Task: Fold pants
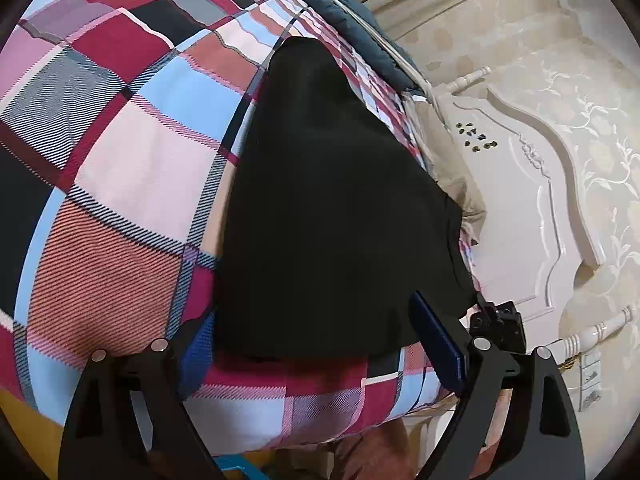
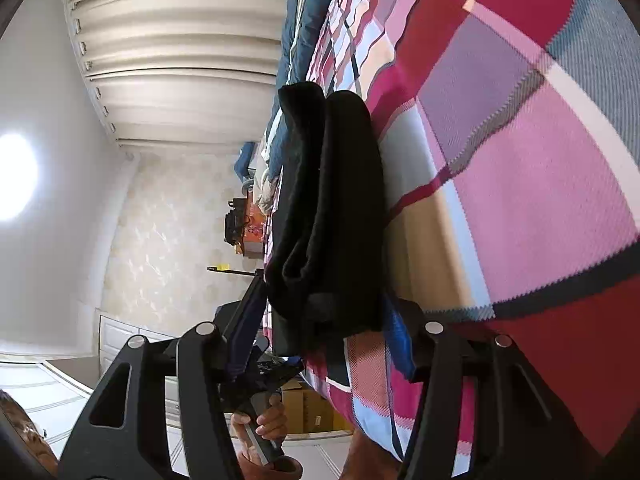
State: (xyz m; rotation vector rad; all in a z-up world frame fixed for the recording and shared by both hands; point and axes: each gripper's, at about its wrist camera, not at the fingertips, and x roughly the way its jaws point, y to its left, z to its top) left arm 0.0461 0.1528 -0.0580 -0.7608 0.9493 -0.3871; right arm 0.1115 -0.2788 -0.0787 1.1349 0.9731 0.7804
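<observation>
From the left wrist view, the black pants lay on a bed under a plaid bedspread of pink, maroon, light blue and grey squares. The garment spread wide near the camera and narrowed toward 12 o'clock. The left gripper stood with its jaws wide apart, one blue-padded finger at the pants' near corner toward 4 o'clock, the other at 7 o'clock against the near hem; no grip on the cloth could be made out. At 3 o'clock stood a white carved headboard against pale floral wallpaper, with a beige pillow beside the pants. A dark blue quilt edged the bed at 1 o'clock.

The right wrist view was rolled sideways, so the bedspread filled the side from 1 to 5 o'clock. The pants showed at centre as a thick stack of folded layers, edge-on, on the bed. The right gripper had its jaws apart on either side of the stack's near end; whether the pads pressed it could not be told. At 6 o'clock a hand held the other gripper's handle. White curtains hung at 11 o'clock, a bright light glared at 9 o'clock, and cardboard boxes sat below the bed's edge.
</observation>
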